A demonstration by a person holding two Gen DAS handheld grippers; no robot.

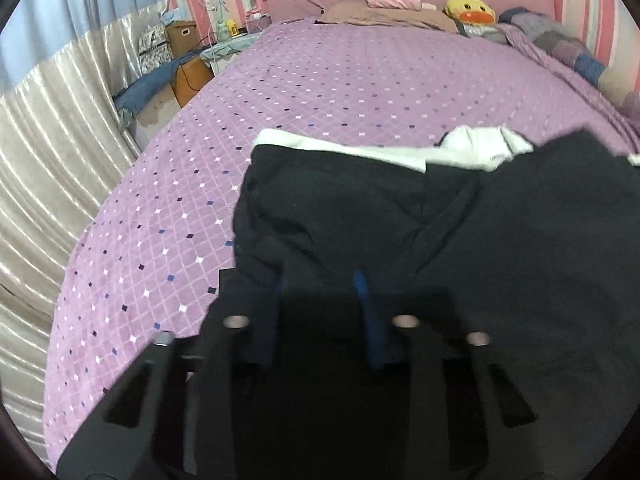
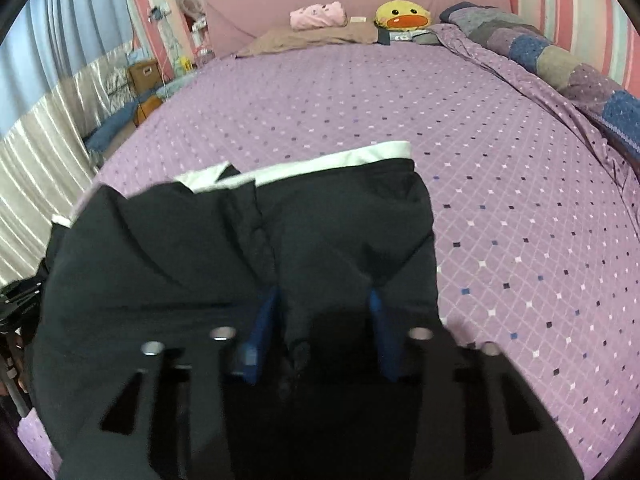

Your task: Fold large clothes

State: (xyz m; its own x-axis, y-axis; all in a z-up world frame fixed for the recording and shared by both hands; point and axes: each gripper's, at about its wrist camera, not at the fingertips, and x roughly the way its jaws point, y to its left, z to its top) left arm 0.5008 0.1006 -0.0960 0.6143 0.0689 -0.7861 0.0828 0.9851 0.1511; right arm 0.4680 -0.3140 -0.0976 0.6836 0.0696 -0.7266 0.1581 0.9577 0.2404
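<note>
Between my left gripper's point(image 1: 320, 304) parted blue fingers point(image 1: 370, 320) the black garment point(image 1: 340, 208) bunches; I cannot tell whether they pinch it. My right gripper point(image 2: 320, 320) likewise straddles a fold. Beyond both, the cloth spreads over the purple bedspread point(image 2: 500, 200).

1. The black garment with white trim point(image 1: 360, 208) drapes over the left gripper's fingers point(image 1: 370, 320) (blurred), hiding whether they clamp it.
2. In the right wrist view it point(image 2: 200, 248) runs off the left edge.
</note>
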